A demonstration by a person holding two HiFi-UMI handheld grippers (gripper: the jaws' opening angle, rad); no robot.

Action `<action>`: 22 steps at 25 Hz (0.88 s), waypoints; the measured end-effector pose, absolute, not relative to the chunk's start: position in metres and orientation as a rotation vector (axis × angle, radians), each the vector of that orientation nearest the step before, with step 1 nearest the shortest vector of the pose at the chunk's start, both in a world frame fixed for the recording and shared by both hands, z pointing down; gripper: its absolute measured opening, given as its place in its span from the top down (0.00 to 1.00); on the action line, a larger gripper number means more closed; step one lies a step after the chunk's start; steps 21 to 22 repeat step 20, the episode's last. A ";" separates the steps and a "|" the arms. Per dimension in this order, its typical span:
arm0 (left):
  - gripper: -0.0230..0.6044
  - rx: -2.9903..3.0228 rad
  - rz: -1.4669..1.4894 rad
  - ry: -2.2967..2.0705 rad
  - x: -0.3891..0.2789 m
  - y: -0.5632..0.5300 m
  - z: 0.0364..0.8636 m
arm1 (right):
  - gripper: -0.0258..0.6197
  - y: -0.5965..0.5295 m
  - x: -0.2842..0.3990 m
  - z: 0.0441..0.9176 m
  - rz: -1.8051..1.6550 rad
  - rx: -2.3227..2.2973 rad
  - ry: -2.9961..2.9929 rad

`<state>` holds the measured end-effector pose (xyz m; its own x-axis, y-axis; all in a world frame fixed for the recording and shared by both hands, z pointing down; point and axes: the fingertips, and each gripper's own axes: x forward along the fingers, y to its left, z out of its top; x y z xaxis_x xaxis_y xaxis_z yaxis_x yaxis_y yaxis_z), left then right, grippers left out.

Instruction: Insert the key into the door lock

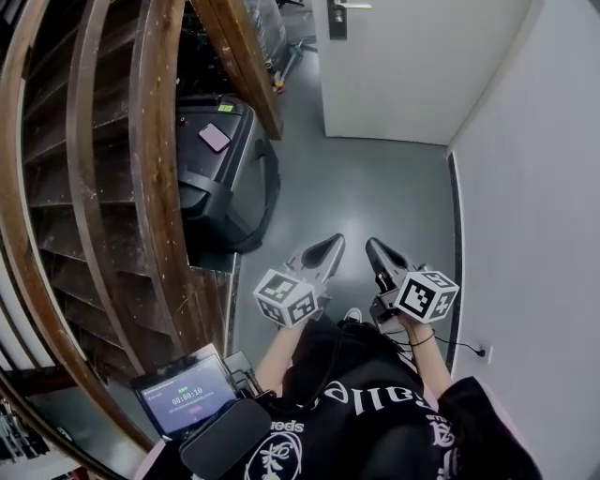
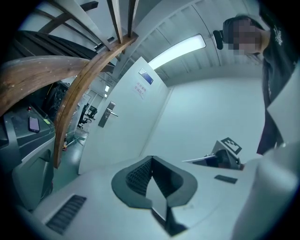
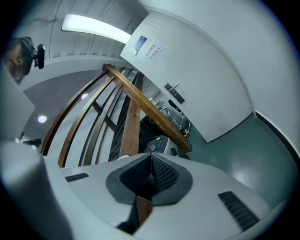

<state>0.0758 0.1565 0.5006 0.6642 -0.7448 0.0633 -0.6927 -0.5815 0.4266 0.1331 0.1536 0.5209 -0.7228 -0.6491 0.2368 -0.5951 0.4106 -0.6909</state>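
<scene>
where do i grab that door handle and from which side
Take the door handle by its lever, near the free end, pinching it top and bottom, approaching square to the door. The lever looks to run level out of its dark plate.

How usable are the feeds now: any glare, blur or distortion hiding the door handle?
Head view: even light, sharp, white door's metal handle cropped at the top edge. Left gripper view: fisheye bends the brown wooden handrail; ceiling strip light blows out. Right gripper view: same bending, handle small but clear.
</scene>
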 end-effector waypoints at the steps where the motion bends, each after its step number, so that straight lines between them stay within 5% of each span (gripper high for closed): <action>1: 0.96 2.466 -0.168 -1.131 0.081 0.160 0.500 | 0.93 0.156 0.137 0.520 -1.214 -1.132 2.587; 22: 0.96 2.524 -0.111 -1.106 0.134 0.195 0.492 | 0.93 0.190 0.173 0.508 -1.129 -1.111 2.636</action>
